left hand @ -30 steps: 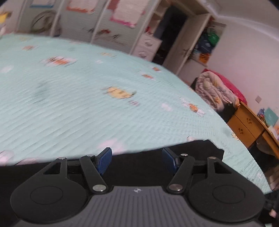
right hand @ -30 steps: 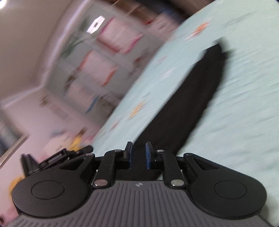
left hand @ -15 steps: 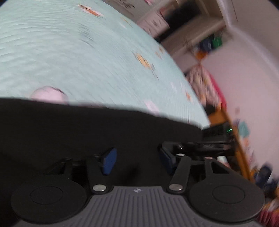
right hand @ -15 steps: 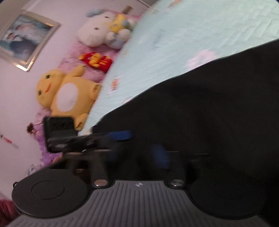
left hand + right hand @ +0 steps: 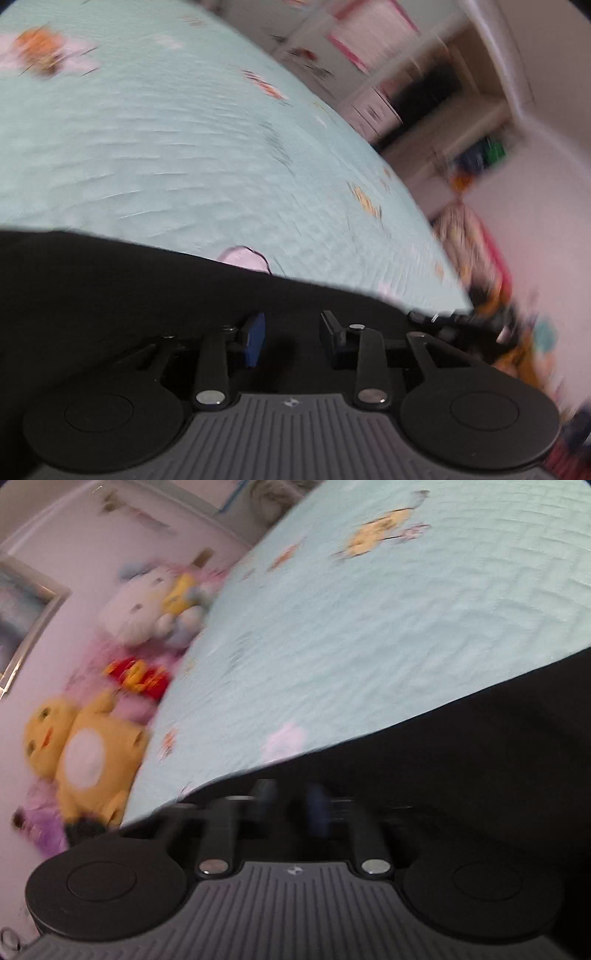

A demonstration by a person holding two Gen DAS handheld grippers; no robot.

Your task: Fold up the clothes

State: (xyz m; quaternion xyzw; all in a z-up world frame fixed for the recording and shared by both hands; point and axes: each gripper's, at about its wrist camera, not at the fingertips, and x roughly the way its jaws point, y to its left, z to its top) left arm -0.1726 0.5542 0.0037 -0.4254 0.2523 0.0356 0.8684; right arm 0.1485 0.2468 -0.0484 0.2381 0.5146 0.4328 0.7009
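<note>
**As jaws close, black garment lies on the bed**

While the left gripper (image 5: 291,321) hangs low over the garment (image 5: 110,295), its jaws are closing, with a clear gap left between the blue pad and the black one. Black cloth fills the view under and behind both fingers. Whether any fold sits between the pads cannot be told, and neither pad visibly presses on it.

The right gripper (image 5: 291,790) is blurred. Its jaws are drawn together, and dark cloth surrounds the fingertips. Whether they pinch the cloth cannot be told from this view.

Spread flat, the garment (image 5: 480,757) covers the near part of the bed (image 5: 184,147), just in front of both grippers. In the left view its far edge runs across the frame from left to right. In the right view that edge climbs toward the right. Beyond it the pale green quilted cover (image 5: 369,627) lies bare, printed with small cartoon figures.

Plush toys (image 5: 85,753) sit by the wall at the bed's far left in the right view.
</note>
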